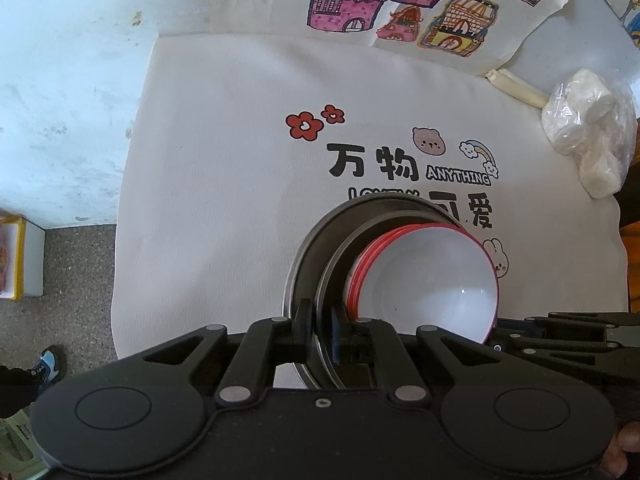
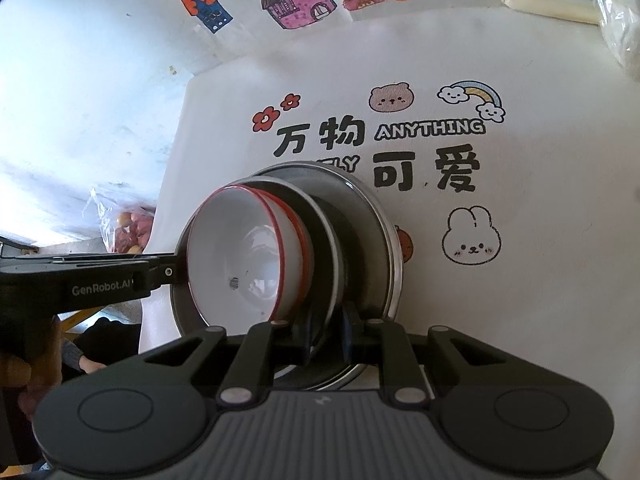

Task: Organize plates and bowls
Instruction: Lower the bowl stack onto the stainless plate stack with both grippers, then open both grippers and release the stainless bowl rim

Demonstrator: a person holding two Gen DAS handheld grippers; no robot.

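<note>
While the stack of dishes was held up over the white cloth on the bench, it was gripped from two sides at once. The left tool was pinched on the rim of a metal plate, with one finger on each side of the thin edge. The right tool was pinched on a metal rim at the other side of the stack in the same way, though which plate it gripped could not be told. Two metal plates were seen, one nested in the other, and red-rimmed white bowls were stacked inside them. The whole stack looked tipped on its side in both views, not flat. From here, the bowls could be spilled out, because nothing was holding them but the plates under them. A plate could also be dropped if one tool was pulled faster than the other, since only thin smooth rims were gripped. The plastic bag was well apart from the stack.
</note>
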